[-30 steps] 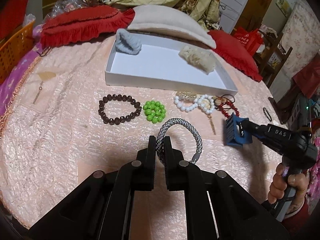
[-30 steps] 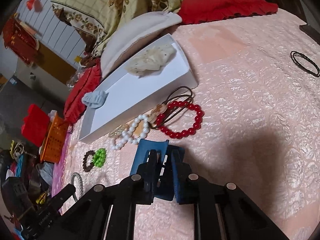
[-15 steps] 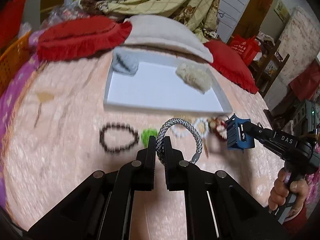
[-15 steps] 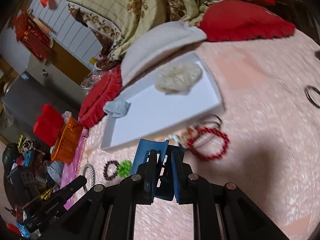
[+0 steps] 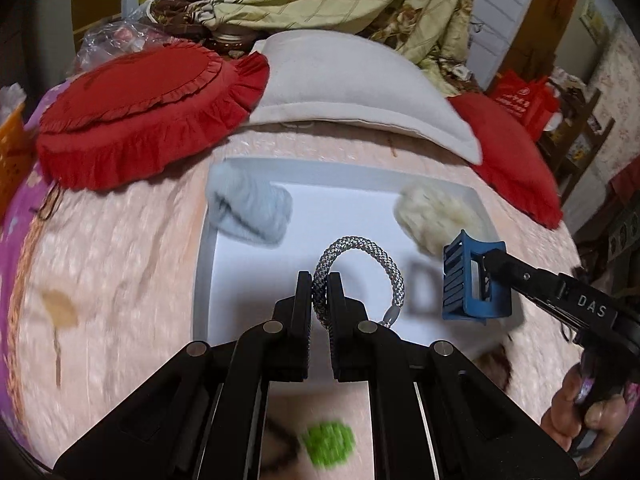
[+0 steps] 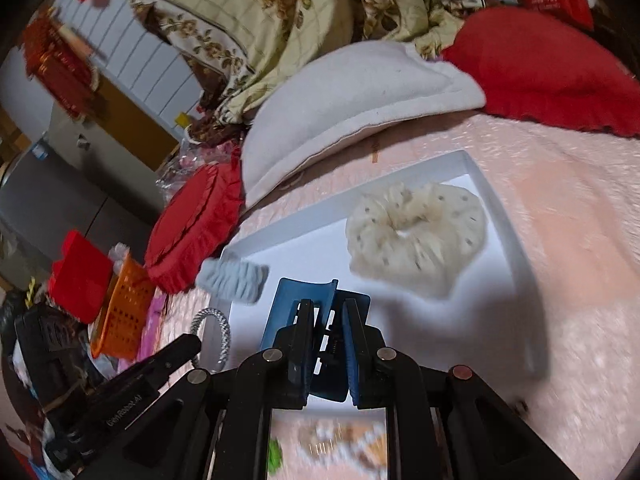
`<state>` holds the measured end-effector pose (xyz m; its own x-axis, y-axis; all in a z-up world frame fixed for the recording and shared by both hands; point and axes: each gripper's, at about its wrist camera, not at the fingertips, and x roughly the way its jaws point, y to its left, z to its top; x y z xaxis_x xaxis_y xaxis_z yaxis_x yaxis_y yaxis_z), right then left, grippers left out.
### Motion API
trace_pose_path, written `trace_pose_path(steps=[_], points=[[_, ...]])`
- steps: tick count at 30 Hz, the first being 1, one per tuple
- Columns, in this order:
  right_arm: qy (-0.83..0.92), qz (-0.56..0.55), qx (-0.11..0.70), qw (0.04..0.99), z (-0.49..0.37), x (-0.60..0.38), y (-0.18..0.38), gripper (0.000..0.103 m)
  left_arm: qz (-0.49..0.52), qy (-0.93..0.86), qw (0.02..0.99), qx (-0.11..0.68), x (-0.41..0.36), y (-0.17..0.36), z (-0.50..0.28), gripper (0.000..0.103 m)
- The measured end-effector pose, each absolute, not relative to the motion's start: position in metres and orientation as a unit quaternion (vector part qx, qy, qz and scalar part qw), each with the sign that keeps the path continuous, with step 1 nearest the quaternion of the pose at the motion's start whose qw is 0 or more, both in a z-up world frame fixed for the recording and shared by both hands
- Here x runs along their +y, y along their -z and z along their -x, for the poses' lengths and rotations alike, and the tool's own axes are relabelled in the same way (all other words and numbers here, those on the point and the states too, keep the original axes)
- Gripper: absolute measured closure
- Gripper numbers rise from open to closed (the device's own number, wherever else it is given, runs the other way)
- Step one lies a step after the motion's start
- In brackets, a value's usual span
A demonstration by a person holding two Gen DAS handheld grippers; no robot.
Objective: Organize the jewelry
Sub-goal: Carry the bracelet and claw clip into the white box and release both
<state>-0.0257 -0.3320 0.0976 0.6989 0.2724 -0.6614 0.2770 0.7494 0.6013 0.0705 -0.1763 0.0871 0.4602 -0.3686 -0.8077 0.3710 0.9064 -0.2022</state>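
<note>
My left gripper (image 5: pixel 320 280) is shut on a silver braided bracelet (image 5: pixel 376 256) and holds it above the white tray (image 5: pixel 204 248). My right gripper (image 6: pixel 326 308) is shut on a blue hair claw clip (image 6: pixel 296 300), also above the tray (image 6: pixel 516 264); the clip shows in the left wrist view (image 5: pixel 472 280) to the right of the bracelet. A light blue scrunchie (image 5: pixel 250 208) and a cream scrunchie (image 5: pixel 436 212) lie in the tray's far corners. A green bead bracelet (image 5: pixel 328 444) lies on the pink cover near me, blurred.
Red cushions (image 5: pixel 140 108) and a white pillow (image 5: pixel 352 80) lie behind the tray. An orange basket (image 6: pixel 120 312) stands at the left. Blurred pearl jewelry (image 6: pixel 340 448) lies on the pink cover (image 5: pixel 100 280) in front of the tray.
Both grippers have moved forward from the pink cover to above the tray, carrying the silver bracelet and the blue clip. The loose bracelets now lie behind the fingertips.
</note>
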Motion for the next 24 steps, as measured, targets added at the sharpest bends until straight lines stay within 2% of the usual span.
trace_pose_path(steps=[8,15,17,19,20,22,24], points=[[-0.001,-0.369,0.410,0.834,-0.044,-0.341,-0.072,0.089,0.004,0.191,0.837,0.512,-0.193,-0.047,-0.146,0.097],[0.010,-0.375,0.414,0.829,-0.064,-0.351,-0.052,0.089,-0.011,0.197,0.841,0.503,-0.203,-0.040,-0.161,0.097],[0.013,-0.377,0.412,0.829,-0.065,-0.352,-0.051,0.089,-0.014,0.206,0.839,0.504,-0.205,-0.040,-0.161,0.096],[0.014,-0.373,0.412,0.831,-0.065,-0.351,-0.051,0.088,-0.013,0.216,0.833,0.510,-0.208,-0.039,-0.161,0.090],[0.016,-0.367,0.412,0.834,-0.065,-0.350,-0.053,0.085,-0.009,0.222,0.830,0.512,-0.208,-0.039,-0.159,0.082],[0.019,-0.357,0.405,0.842,-0.063,-0.349,-0.059,0.063,-0.001,0.228,0.829,0.511,-0.207,-0.042,-0.156,0.075],[0.024,-0.352,0.396,0.848,-0.061,-0.348,-0.065,0.060,0.005,0.230,0.830,0.508,-0.203,-0.048,-0.151,0.074]])
